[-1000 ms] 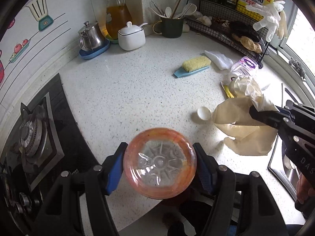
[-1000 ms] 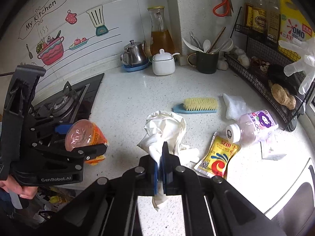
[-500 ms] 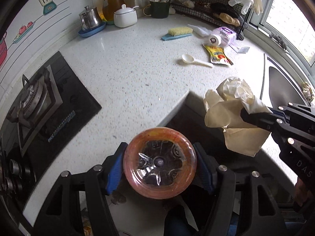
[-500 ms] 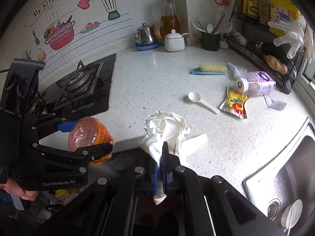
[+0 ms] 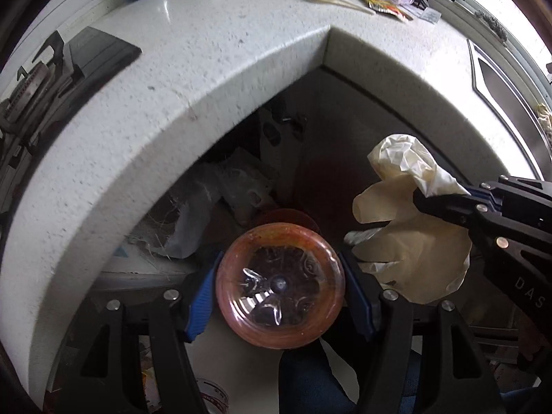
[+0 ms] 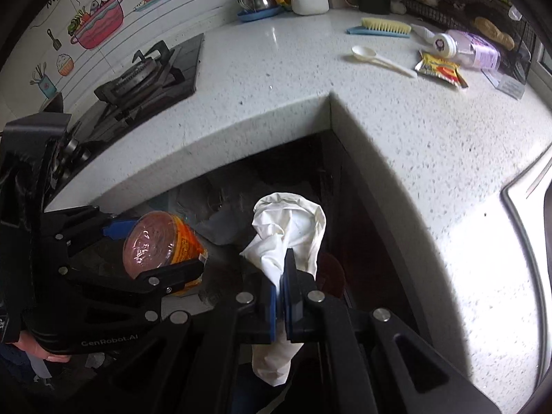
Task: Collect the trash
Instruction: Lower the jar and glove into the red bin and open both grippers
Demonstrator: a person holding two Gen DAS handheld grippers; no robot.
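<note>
Both tools lowered past counter edge (image 5: pixel 193 103), bottle (image 5: pixel 280 288), glove (image 5: pixel 410 238) gripped

Your right gripper (image 6: pixel 282 276) is clamped on a crumpled white glove (image 6: pixel 293 227), its blue pads pressed together on the material. To the left, your left gripper (image 6: pixel 151 245) holds an orange-labelled plastic bottle (image 6: pixel 162 241) between its jaws. Both are held below the edge of the speckled white countertop (image 6: pixel 276 103), over a dark recess. On the far countertop lie a plastic spoon (image 6: pixel 376 58), a yellow sachet (image 6: pixel 440 69) and a scrubbing brush (image 6: pixel 381 27).
</note>
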